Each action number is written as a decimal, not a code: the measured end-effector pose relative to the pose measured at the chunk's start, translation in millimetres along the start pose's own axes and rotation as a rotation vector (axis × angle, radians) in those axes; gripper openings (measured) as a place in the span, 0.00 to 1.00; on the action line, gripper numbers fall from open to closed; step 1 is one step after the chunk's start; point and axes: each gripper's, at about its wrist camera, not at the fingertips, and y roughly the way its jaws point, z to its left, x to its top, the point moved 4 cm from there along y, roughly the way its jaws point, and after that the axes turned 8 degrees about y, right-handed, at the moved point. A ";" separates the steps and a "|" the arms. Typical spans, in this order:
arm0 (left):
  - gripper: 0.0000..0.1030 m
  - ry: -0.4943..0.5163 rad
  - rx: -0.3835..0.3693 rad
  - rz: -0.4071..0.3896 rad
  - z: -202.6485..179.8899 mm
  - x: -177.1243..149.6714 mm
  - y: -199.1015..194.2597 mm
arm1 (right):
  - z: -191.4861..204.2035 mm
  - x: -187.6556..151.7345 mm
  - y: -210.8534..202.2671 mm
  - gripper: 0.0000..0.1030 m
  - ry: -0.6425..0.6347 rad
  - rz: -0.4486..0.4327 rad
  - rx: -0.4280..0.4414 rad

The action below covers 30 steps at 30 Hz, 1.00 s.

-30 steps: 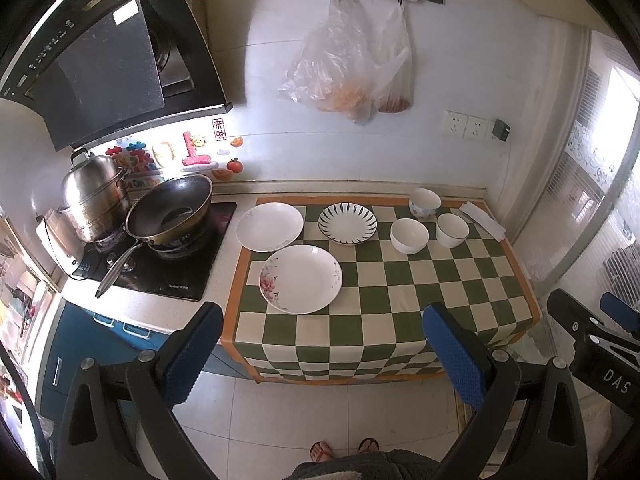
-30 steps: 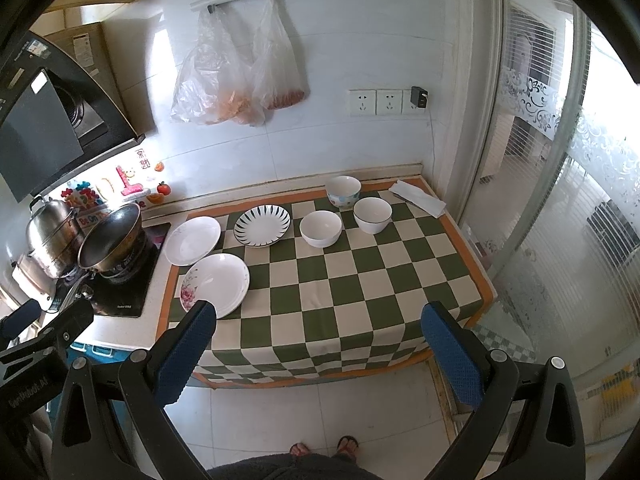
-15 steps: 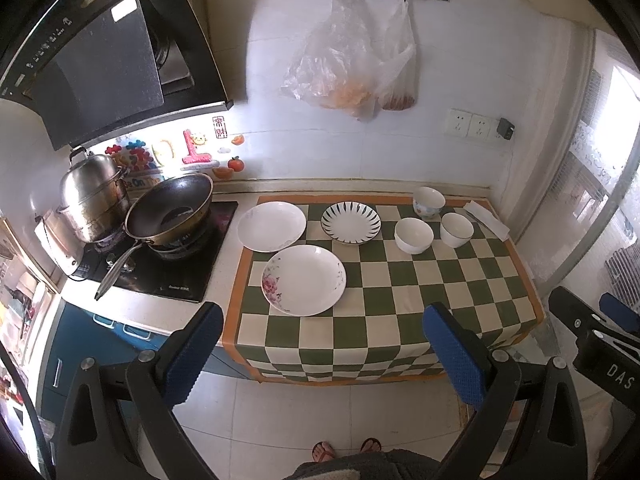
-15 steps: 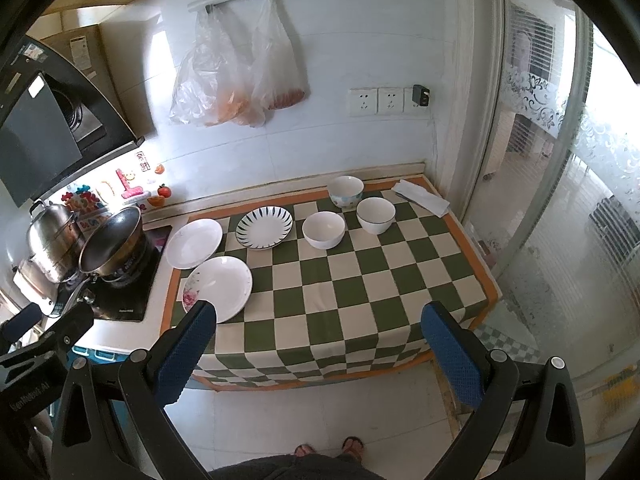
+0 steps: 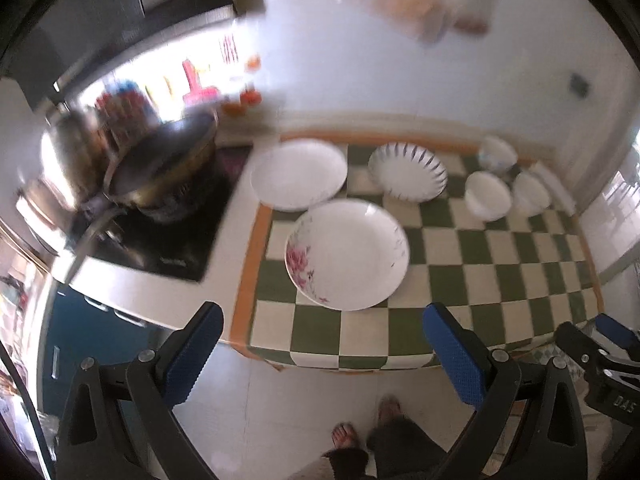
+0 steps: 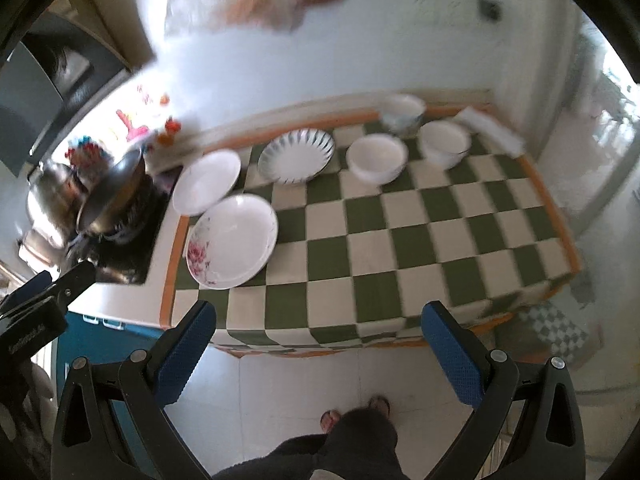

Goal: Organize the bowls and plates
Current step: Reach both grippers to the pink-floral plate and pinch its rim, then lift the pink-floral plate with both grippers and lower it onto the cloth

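Three plates lie on the left of the green-checked counter: a flowered plate (image 5: 347,255) (image 6: 232,241) nearest, a plain white plate (image 5: 299,174) (image 6: 207,187) behind it, and a striped plate (image 5: 407,172) (image 6: 296,154) further right. Three white bowls stand at the back right: one (image 5: 488,196) (image 6: 377,158), a second (image 5: 532,194) (image 6: 445,143), and a third (image 5: 498,154) (image 6: 403,110) by the wall. My left gripper (image 5: 322,346) hangs open before the counter edge, in front of the flowered plate. My right gripper (image 6: 318,346) is open too, empty, over the front edge.
A black wok (image 5: 160,168) and a steel pot (image 5: 74,152) sit on the hob left of the plates. A folded white cloth (image 6: 490,128) lies at the back right corner. The person's feet (image 5: 368,428) stand on the tiled floor below. Both views are blurred.
Both grippers have moved forward and down toward the counter, so the plates and bowls loom larger. Nothing on the counter has shifted. Both grippers remain open.
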 end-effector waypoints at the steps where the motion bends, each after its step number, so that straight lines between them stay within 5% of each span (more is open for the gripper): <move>1: 0.99 -0.012 -0.002 0.023 2.9 2.6 15.3 | 2.4 5.3 21.1 1.00 -0.005 0.029 0.009; 12: 0.90 -0.177 -0.037 0.305 51.5 29.7 194.2 | 41.4 76.8 254.1 0.89 -0.056 0.355 0.140; 20: 0.48 -0.242 -0.103 0.482 62.0 25.2 278.0 | 69.4 87.3 345.9 0.71 -0.032 0.549 0.237; 23: 0.32 -0.230 -0.120 0.512 60.7 21.8 292.0 | 76.9 88.7 363.5 0.55 -0.038 0.581 0.247; 25: 0.29 -0.240 -0.137 0.515 59.1 19.5 296.5 | 82.0 87.2 373.3 0.24 -0.045 0.614 0.259; 26: 0.29 -0.246 -0.146 0.508 58.4 19.3 296.5 | 83.0 85.7 376.7 0.18 -0.050 0.622 0.253; 30: 0.29 -0.247 -0.136 0.478 56.2 18.4 289.7 | 86.2 82.2 378.7 0.12 -0.066 0.608 0.252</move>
